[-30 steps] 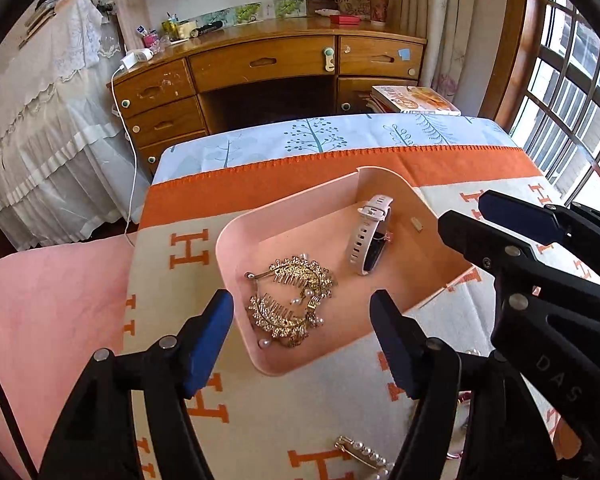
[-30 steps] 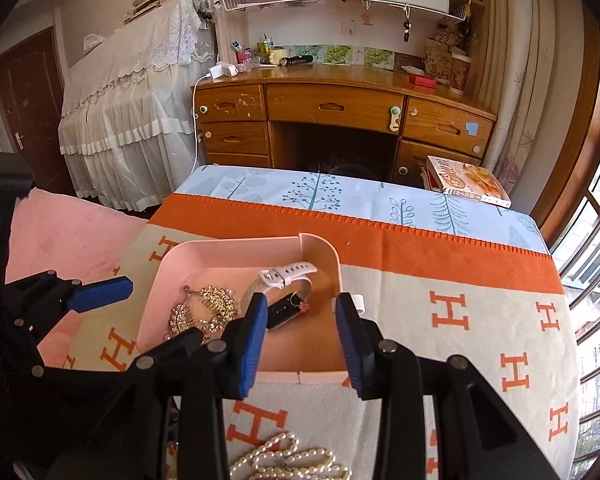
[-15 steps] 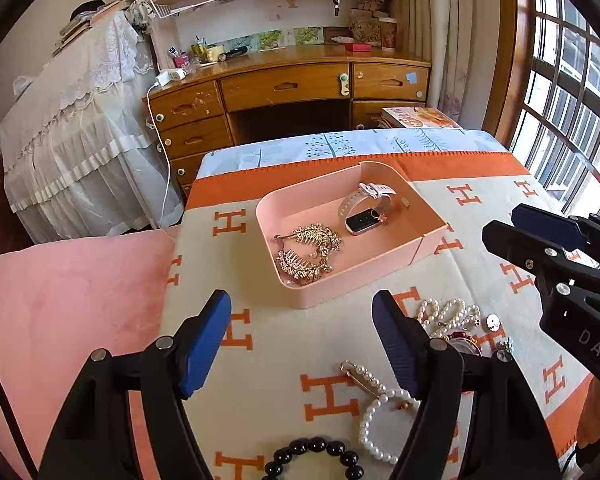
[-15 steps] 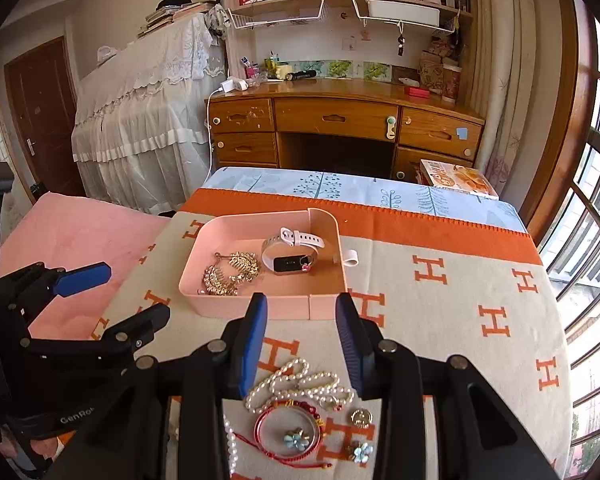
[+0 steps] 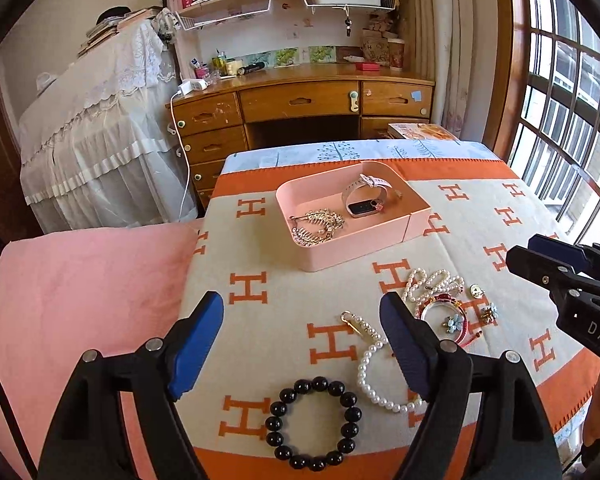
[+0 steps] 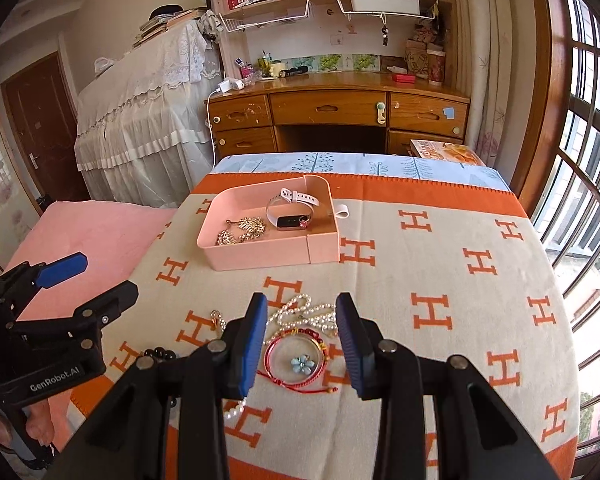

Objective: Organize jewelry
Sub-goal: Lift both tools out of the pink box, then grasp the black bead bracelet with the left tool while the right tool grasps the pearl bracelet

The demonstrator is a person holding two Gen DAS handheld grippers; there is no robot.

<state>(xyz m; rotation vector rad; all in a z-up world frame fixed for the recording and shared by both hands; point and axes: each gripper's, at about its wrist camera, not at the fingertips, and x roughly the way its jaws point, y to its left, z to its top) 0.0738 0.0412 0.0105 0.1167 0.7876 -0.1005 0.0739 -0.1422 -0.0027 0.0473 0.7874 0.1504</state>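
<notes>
A pink tray (image 5: 356,250) (image 6: 260,258) on the orange-and-cream blanket holds a gold hair comb (image 5: 318,224) (image 6: 242,230) and a white-strapped watch (image 5: 366,196) (image 6: 292,210). Loose on the blanket near me lie a black bead bracelet (image 5: 312,422), a pearl bracelet (image 5: 374,372), a pearl strand (image 5: 432,282) (image 6: 306,314), a red bangle with a blue flower (image 5: 446,318) (image 6: 296,362) and small charms (image 5: 484,304). My left gripper (image 5: 302,344) is open and empty above the black bracelet. My right gripper (image 6: 302,344) is open and empty over the red bangle.
The blanket (image 6: 432,308) covers a table whose near edge is close to both grippers. A pink mattress (image 5: 80,288) lies to the left. A wooden desk (image 5: 300,108) and a covered piece of furniture (image 5: 96,140) stand behind. Windows (image 6: 580,120) are on the right.
Both grippers have pulled back from the pink tray toward the near table edge. The loose bracelets and pearls have come into view. Both stay open and empty.
</notes>
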